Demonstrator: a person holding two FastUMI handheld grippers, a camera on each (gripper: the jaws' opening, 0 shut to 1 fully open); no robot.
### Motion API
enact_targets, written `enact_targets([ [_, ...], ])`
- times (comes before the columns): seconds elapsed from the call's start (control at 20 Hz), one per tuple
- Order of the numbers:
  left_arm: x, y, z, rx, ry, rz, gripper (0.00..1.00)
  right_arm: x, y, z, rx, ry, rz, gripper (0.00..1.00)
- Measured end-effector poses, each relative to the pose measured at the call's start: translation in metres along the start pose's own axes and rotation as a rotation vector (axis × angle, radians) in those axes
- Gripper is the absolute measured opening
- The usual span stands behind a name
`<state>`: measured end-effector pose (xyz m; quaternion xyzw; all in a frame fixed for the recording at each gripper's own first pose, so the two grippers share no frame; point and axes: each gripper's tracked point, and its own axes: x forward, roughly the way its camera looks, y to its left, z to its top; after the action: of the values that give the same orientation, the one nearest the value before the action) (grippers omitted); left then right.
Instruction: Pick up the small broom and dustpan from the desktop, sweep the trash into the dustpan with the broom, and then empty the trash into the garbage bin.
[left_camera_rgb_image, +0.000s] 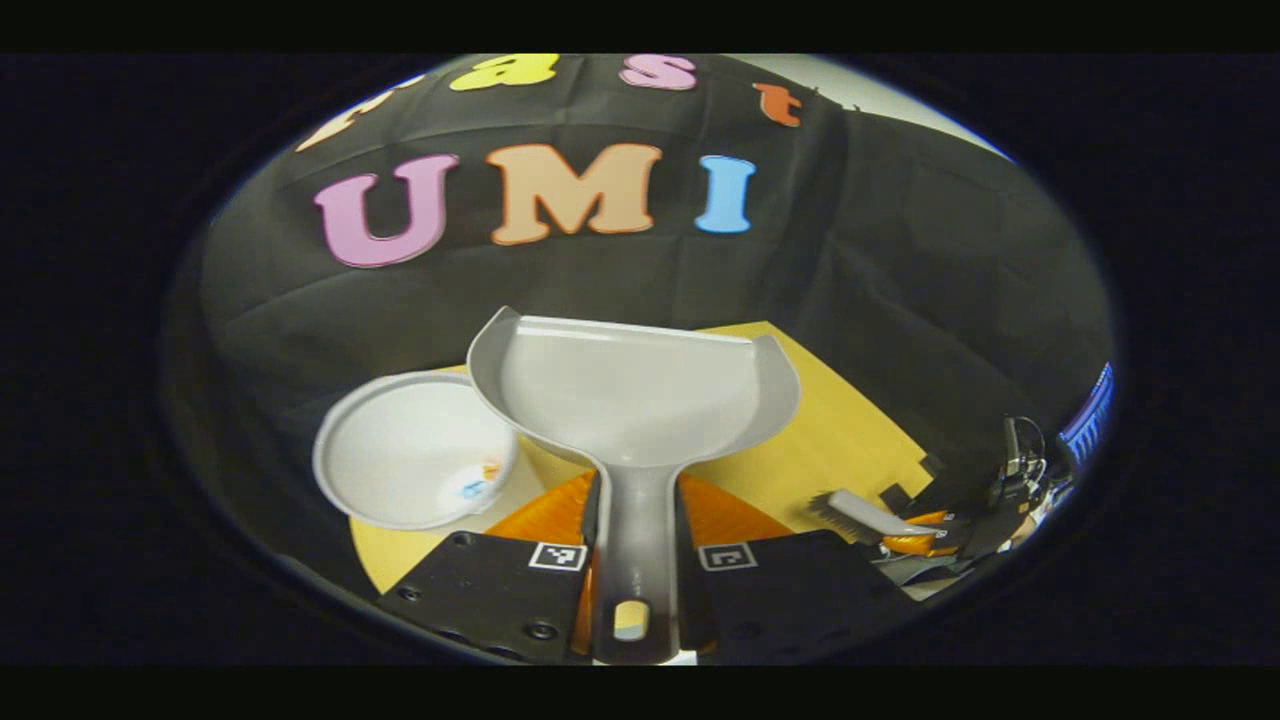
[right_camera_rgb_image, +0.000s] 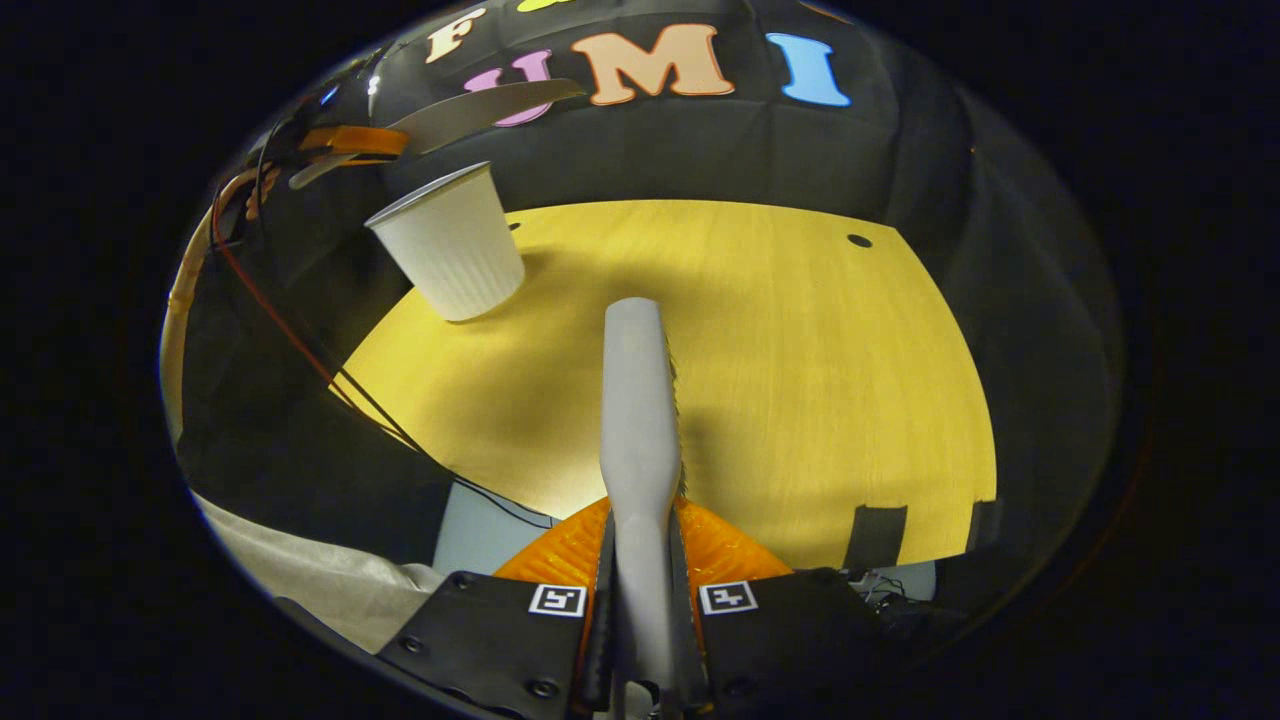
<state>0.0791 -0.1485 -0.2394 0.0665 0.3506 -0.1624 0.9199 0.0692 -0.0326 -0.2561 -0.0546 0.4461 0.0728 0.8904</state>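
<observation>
Your left gripper (left_camera_rgb_image: 635, 560) is clamped on the handle of the grey plastic dustpan (left_camera_rgb_image: 640, 400), which you hold raised just beside the white paper cup (left_camera_rgb_image: 415, 450) serving as the bin, with bits at its bottom. Your right gripper (right_camera_rgb_image: 640, 600) is closed on the grey small broom (right_camera_rgb_image: 640, 420) above the yellow wooden desktop (right_camera_rgb_image: 800, 350), away from that cup. The pan looks empty, so the emptying seems done.

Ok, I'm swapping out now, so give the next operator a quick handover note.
Left tongs: shut on the dustpan handle, pan raised, looks empty.
Right tongs: shut on the broom, held over the bare desktop.
Paper cup serving as bin stands upright at the desk's edge, scraps inside.
Done: sweeping and emptying, apparently.
Left: at most, set both tools down.
</observation>
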Motion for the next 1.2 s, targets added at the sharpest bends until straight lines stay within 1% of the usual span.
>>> enact_targets([
  [0.05, 0.013, -0.017, -0.013, -0.019, 0.004, -0.028, 0.24, -0.001, 0.0, 0.0, 0.024, 0.002, -0.008, 0.27],
  [0.1, 0.021, -0.031, -0.029, -0.046, 0.018, -0.057, 0.26, -0.001, 0.0, 0.001, 0.039, 0.006, -0.017, 0.27],
  [0.15, 0.028, -0.041, -0.045, -0.076, 0.034, -0.072, 0.24, 0.0, -0.001, 0.001, 0.049, 0.007, -0.026, 0.25],
  [0.2, 0.033, -0.043, -0.061, -0.1, 0.051, -0.063, 0.27, 0.002, -0.001, 0.003, 0.058, 0.009, -0.035, 0.25],
  [0.25, 0.038, -0.042, -0.079, -0.11, 0.064, -0.027, 0.27, 0.004, -0.003, 0.003, 0.068, 0.009, -0.048, 0.27],
  [0.35, 0.048, -0.029, -0.114, -0.144, 0.09, 0.074, 0.26, 0.014, -0.004, 0.007, 0.103, 0.001, -0.085, 0.27],
  [0.4, 0.063, -0.027, -0.137, -0.175, 0.098, 0.11, 0.26, 0.021, -0.003, 0.011, 0.131, -0.005, -0.09, 0.27],
  [0.5, 0.08, -0.022, -0.167, -0.237, 0.118, 0.155, 0.27, 0.042, 0.002, 0.016, 0.191, -0.006, -0.084, 0.27],
  [0.6, 0.091, -0.019, -0.192, -0.283, 0.147, 0.181, 0.26, 0.069, 0.001, 0.02, 0.239, 0.002, -0.095, 0.27],
  [0.65, 0.096, -0.017, -0.202, -0.298, 0.162, 0.189, 0.27, 0.081, 0.0, 0.021, 0.251, 0.008, -0.108, 0.27],
  [0.75, 0.103, -0.013, -0.215, -0.325, 0.173, 0.211, 0.27, 0.099, 0.001, 0.026, 0.254, 0.025, -0.126, 0.27],
  [0.95, 0.106, -0.007, -0.228, -0.33, 0.198, 0.249, 0.27, 0.126, 0.001, 0.036, 0.194, 0.049, -0.158, 0.27],
  [1.05, 0.108, -0.006, -0.23, -0.341, 0.195, 0.273, 0.27, 0.134, -0.002, 0.044, 0.173, 0.04, -0.166, 0.27],
  [1.2, 0.111, -0.008, -0.231, -0.366, 0.184, 0.275, 0.29, 0.139, -0.001, 0.045, 0.181, 0.055, -0.157, 0.27],
])
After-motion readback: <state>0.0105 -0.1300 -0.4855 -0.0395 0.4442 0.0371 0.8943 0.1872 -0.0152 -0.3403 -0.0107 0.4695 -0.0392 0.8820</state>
